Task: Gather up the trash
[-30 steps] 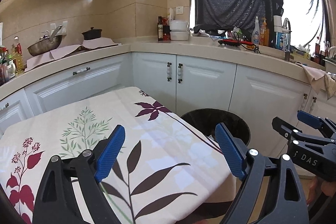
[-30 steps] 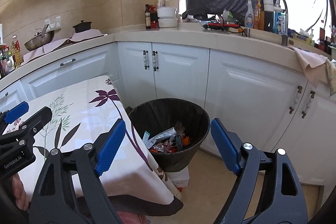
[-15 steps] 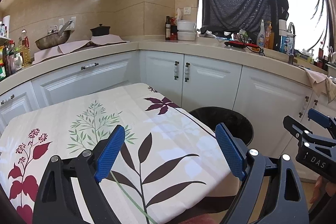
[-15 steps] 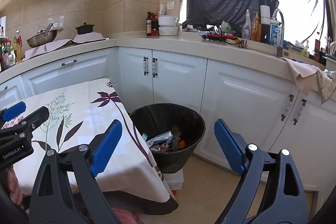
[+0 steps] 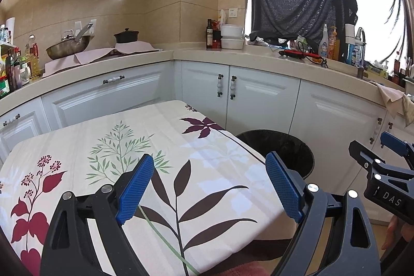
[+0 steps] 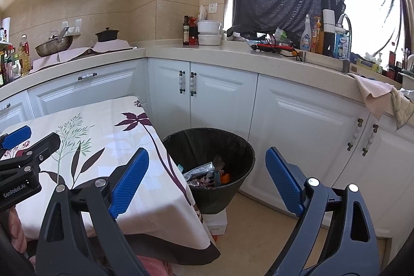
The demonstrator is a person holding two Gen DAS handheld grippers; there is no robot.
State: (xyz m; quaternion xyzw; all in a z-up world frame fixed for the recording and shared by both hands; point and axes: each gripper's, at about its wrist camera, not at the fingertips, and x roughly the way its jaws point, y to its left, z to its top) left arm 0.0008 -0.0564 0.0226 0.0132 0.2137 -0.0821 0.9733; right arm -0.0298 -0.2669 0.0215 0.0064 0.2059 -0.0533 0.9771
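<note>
Both jaws hang apart, empty; I've pulled back from the black plastic trash bin (image 6: pixel 209 167), seemingly finished collecting.

A wok (image 5: pixel 67 48) and black pot (image 5: pixel 126 35) sit on the counter (image 5: pixel 196 53) above white cabinets (image 5: pixel 261 97).

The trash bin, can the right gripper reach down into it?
Probably yes. The trash bin stands open-topped beside the table, and the right gripper hangs just above with jaws wide, nothing between them.
</note>
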